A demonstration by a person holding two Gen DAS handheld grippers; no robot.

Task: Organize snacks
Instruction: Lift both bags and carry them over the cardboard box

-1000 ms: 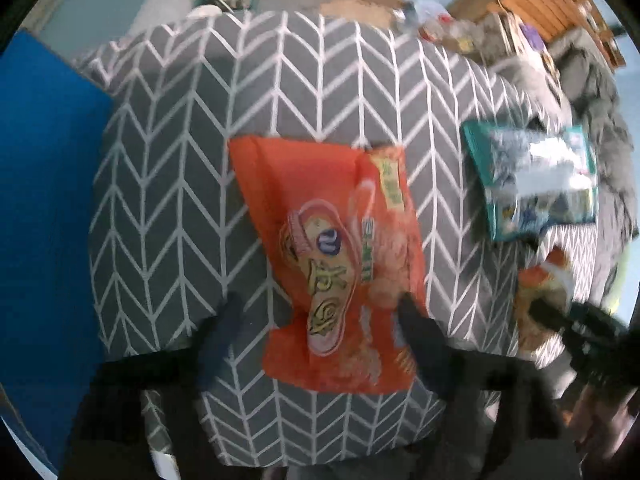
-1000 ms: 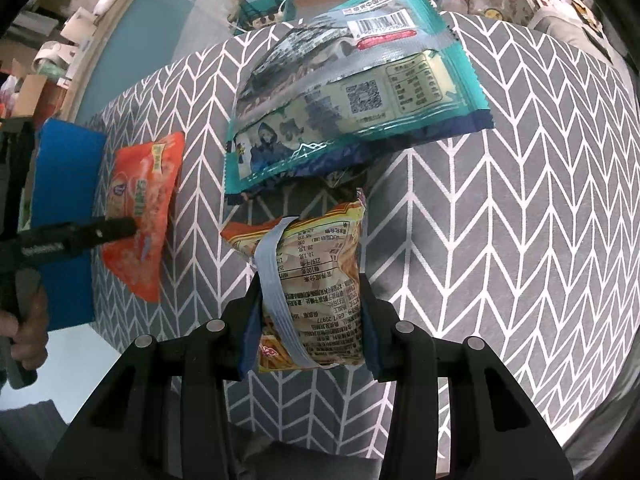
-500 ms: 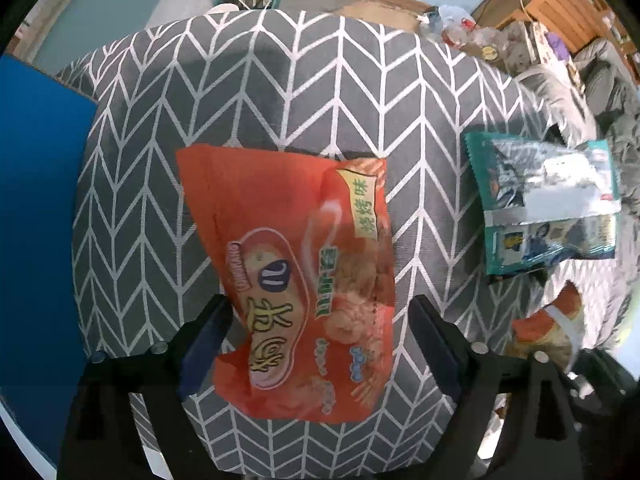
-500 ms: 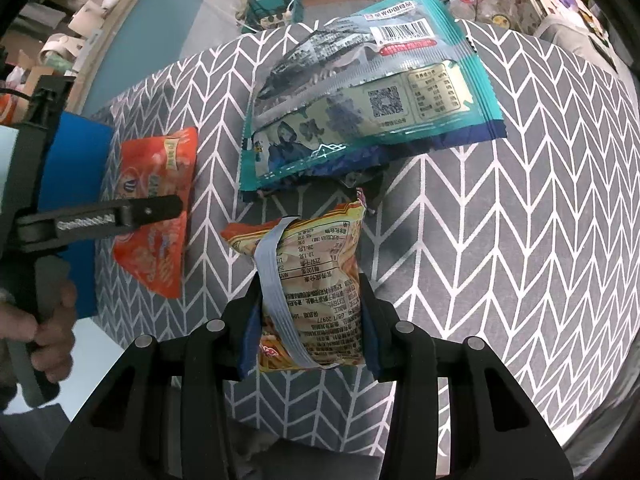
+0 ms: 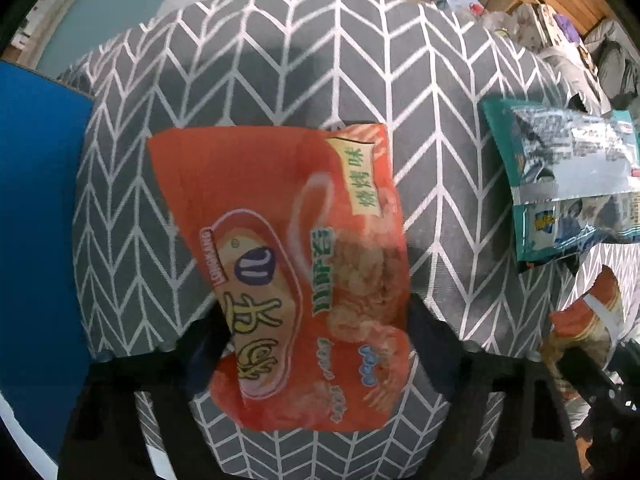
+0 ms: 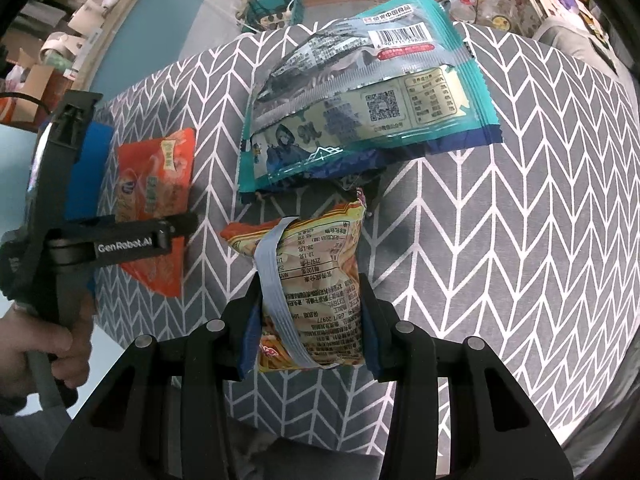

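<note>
The left hand-held gripper (image 5: 316, 344), pointing down, closes around the orange snack bag (image 5: 296, 272) lying on the chevron-covered worktop (image 5: 280, 72), the right hand-held gripper (image 6: 310, 320) pinches a taped snack packet (image 6: 312, 280), while the teal packet (image 6: 360, 92) awaits sorting.

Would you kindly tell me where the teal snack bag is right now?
The teal snack bag lies on the chevron cloth, just beyond the packet in the right gripper; in the left wrist view it is at far right.

Chevron cloth surface (image 6: 500, 220): orange bag (image 5: 304, 264), teal bag (image 6: 360, 104) lying flat.
</note>
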